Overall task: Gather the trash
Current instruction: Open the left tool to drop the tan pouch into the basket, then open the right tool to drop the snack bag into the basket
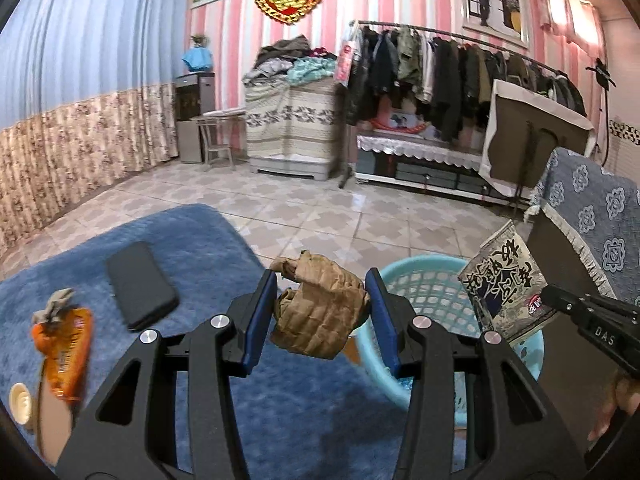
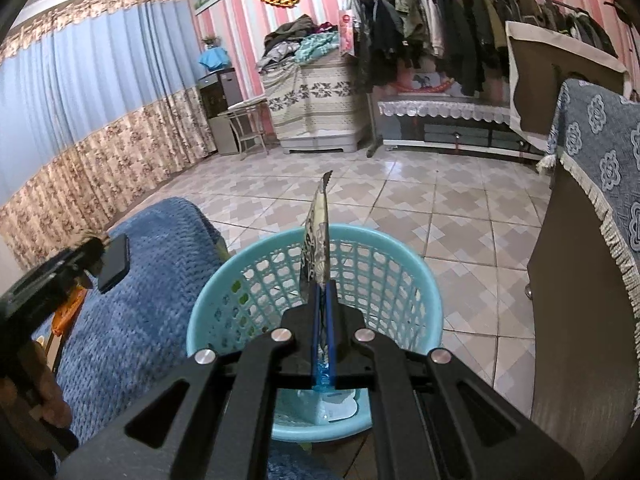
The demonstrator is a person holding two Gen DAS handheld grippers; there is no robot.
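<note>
Over the turquoise basket [image 2: 256, 280] the right gripper [image 2: 322, 296] pinches a flat printed wrapper [image 2: 318, 232] edge-on, jaws nearly closed. Left gripper [image 1: 320, 312] clamps a crumpled brown paper wad [image 1: 320, 308] just left of the basket rim, above the blue blanket [image 1: 180, 240]. Best release straight down, one at a time (wrapper first). Orange packet [image 1: 64, 344] and phone [image 1: 140, 284] remain far left.
</note>
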